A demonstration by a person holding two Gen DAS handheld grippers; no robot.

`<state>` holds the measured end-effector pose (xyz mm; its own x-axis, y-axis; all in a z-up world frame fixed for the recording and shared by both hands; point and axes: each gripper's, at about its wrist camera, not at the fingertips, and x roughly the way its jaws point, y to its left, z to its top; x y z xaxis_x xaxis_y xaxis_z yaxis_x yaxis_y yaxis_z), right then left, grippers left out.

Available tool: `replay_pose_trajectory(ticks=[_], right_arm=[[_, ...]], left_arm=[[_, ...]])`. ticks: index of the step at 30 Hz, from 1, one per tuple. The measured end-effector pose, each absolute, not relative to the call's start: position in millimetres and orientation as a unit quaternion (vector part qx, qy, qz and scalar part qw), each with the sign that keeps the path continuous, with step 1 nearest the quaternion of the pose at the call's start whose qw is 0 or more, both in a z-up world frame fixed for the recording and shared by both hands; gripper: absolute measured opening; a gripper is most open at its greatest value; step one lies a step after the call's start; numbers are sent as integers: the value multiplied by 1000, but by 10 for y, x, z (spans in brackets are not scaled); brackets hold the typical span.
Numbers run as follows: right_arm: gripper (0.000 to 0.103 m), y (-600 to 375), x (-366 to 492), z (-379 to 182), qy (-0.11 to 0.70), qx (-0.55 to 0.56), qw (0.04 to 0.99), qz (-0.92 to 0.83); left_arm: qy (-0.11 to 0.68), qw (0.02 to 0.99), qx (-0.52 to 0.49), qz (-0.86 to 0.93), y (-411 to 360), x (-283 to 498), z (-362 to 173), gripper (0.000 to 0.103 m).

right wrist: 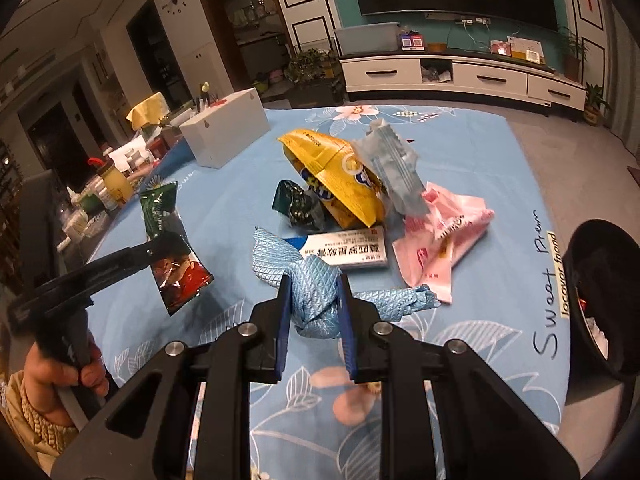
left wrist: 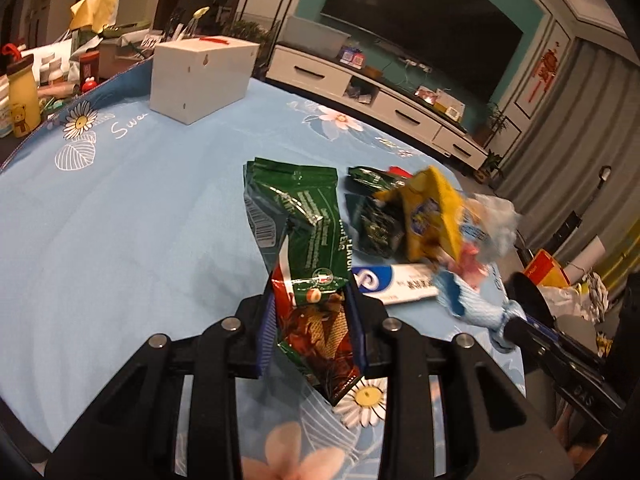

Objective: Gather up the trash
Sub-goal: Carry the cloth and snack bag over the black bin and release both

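My left gripper [left wrist: 312,304] is shut on a green and red wafer wrapper [left wrist: 308,256], which hangs lifted off the table; the wrapper also shows in the right wrist view [right wrist: 172,248]. My right gripper [right wrist: 314,304] is shut on a light blue textured wrapper [right wrist: 316,292], also seen in the left wrist view [left wrist: 468,300]. On the table lie a yellow snack bag [right wrist: 340,176], a dark green wrapper [right wrist: 296,200], a white and blue box [right wrist: 352,248], a pink wrapper [right wrist: 444,232] and a grey-blue wrapper [right wrist: 396,164].
A blue floral cloth [right wrist: 480,152] covers the table. A white box [right wrist: 228,132] stands at the far left. A black bin [right wrist: 600,296] sits off the table's right edge. Bottles and clutter [left wrist: 24,96] crowd a side table to the left.
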<state>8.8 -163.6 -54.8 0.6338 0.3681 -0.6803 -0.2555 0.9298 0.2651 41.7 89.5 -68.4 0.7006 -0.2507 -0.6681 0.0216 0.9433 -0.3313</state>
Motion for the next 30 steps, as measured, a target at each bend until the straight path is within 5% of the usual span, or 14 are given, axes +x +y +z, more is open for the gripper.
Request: replay_pose_trajectory(ticks=[30], right_arm=[[23, -2841, -483, -275, 314, 146, 934, 90]], left_arm=[[324, 920, -44, -217, -501, 71, 15, 32]])
